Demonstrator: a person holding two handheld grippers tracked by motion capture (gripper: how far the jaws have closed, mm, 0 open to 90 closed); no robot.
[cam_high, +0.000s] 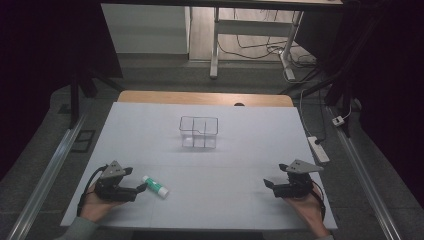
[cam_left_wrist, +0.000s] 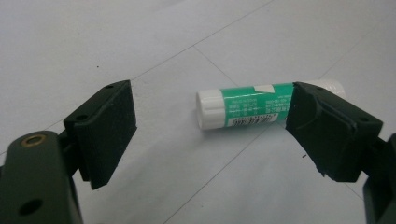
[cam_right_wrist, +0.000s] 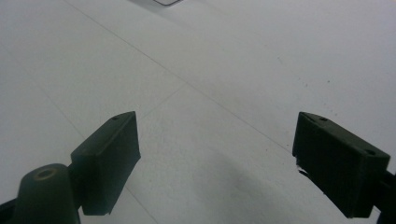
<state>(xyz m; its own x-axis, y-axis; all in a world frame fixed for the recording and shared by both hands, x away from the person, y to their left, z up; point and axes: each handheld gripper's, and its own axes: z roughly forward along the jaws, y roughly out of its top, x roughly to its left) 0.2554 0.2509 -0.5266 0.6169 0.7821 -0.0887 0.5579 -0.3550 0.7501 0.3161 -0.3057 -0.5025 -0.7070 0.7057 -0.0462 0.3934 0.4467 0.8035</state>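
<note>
Green-and-white glue stick (cam_high: 155, 186) lies lower left on the bench (cam_high: 250, 150), just beside the left tool (cam_high: 136, 184).
The left gripper view shows its label, print too small to read, with the tool's jaws wide apart and one jaw overlapping the stick's far end; contact unclear. The high view adds a clear divided box (cam_high: 199, 132) at centre. Both hands rest low, tools pointing inward; the right tool (cam_high: 270, 185) gapes, holding nothing.
</note>
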